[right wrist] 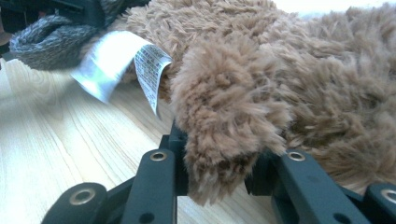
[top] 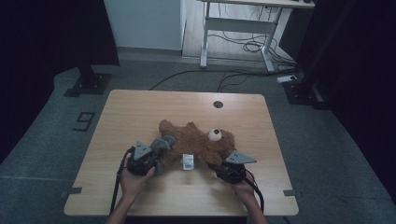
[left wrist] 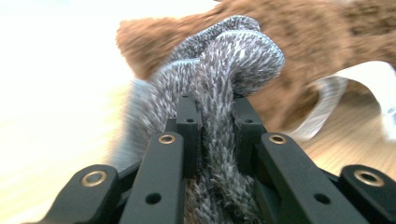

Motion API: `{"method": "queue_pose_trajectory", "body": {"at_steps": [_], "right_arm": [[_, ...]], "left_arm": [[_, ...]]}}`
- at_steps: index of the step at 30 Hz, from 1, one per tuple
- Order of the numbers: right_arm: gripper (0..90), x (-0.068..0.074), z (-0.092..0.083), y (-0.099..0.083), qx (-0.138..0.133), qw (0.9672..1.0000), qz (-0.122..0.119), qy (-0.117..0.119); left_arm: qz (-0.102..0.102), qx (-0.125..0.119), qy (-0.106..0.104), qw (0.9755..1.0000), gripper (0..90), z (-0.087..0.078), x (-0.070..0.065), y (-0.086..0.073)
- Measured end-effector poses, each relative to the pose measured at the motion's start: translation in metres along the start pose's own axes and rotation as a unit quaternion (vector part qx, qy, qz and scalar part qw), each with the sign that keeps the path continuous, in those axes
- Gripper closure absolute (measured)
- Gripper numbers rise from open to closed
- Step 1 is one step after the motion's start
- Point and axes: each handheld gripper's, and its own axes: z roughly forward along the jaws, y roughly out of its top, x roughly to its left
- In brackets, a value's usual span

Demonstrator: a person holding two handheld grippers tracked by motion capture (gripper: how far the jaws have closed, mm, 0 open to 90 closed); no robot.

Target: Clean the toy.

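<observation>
Two grippers are being worked on a brown teddy bear (top: 201, 140) lying on the table (top: 140, 107): the left gripper (left wrist: 217, 116) is clamping a grey knitted garment (left wrist: 224, 60) beside the bear's leg, the right gripper (right wrist: 219, 163) is pinching a furry limb. No containers are being used — the thick knit may well slip free or snag the care label (right wrist: 126, 60).

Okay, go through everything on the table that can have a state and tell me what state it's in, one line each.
Brown plush teddy bear: lying flat on the wooden table, one limb clamped.
Grey knitted fabric piece: bunched, pinched between jaws.
White printed care label: hanging loose from the bear, curled.
Left gripper: shut on the grey fabric.
Right gripper: shut on the bear's limb.
</observation>
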Motion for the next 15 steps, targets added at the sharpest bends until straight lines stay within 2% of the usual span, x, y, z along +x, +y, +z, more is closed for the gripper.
{"method": "queue_pose_trajectory", "body": {"at_steps": [3, 6, 10, 15], "right_arm": [[69.7, 0.0, 0.0, 0.001, -0.003, 1.0, 0.003, 0.0], [69.7, 0.0, 0.001, 0.001, -0.003, 1.0, 0.005, 0.0], [69.6, 0.0, 0.001, 0.001, -0.004, 1.0, 0.005, 0.0], [69.6, 0.0, 0.001, 0.001, -0.004, 1.0, 0.005, 0.0]], "left_arm": [[-0.015, -0.009, -0.008, 0.9998, 76.9, -0.007, 0.006, -0.001], [-0.015, -0.023, -0.028, 0.9992, 76.8, -0.011, -0.002, 0.007], [0.011, -0.035, -0.053, 0.9979, 76.7, -0.007, -0.03, 0.025], [0.042, -0.039, -0.093, 0.994, 76.6, 0.013, -0.076, 0.046]]}}
